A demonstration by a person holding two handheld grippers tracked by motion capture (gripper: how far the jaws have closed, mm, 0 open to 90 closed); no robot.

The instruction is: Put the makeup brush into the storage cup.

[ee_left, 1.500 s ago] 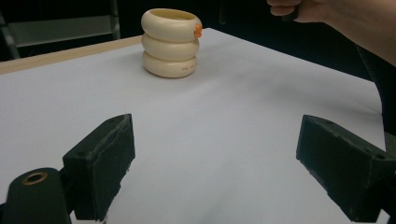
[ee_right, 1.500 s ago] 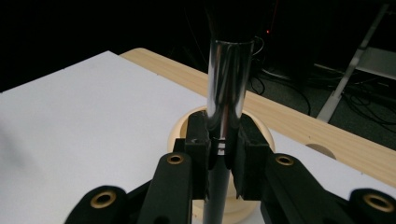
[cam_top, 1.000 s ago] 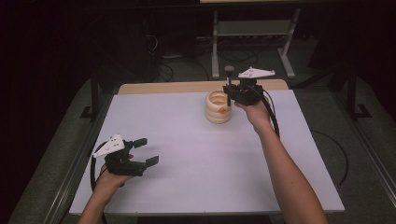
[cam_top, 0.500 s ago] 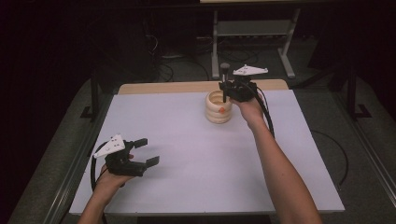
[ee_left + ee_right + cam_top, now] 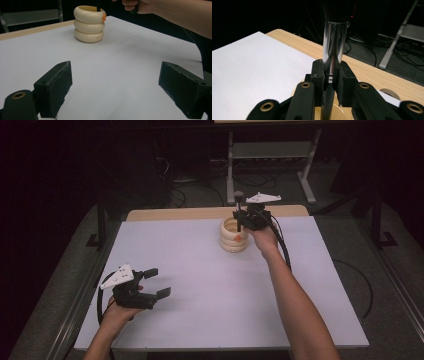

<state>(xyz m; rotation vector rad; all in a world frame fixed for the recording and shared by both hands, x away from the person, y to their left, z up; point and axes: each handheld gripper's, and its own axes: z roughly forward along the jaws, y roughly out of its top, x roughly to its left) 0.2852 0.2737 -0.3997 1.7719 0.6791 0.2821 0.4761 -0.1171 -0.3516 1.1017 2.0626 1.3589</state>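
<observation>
A cream ribbed holder (image 5: 234,236) shaped like three stacked rings, with a small orange mark, stands at the back middle of the white tabletop (image 5: 210,285). My right gripper (image 5: 248,221) is shut on a brush (image 5: 239,210) held upright, dark tuft on top. Its lower end dips into the holder's mouth. In the right gripper view the pads (image 5: 318,75) clamp the shiny ferrule of the brush (image 5: 334,42) above the holder's rim (image 5: 340,110). My left gripper (image 5: 156,282) rests open at the near left. The left gripper view shows the holder (image 5: 89,23) far beyond the open left gripper (image 5: 115,85).
A strip of bare wood (image 5: 180,213) runs along the table's far edge. Behind it, on the dark floor, stand a metal frame (image 5: 272,150) and loose cables (image 5: 185,180). The right gripper's cable (image 5: 285,250) trails along the forearm.
My right hand has carried the brush a little left and down, so its lower end now sits over and inside the holder's opening. The left gripper has stayed put.
</observation>
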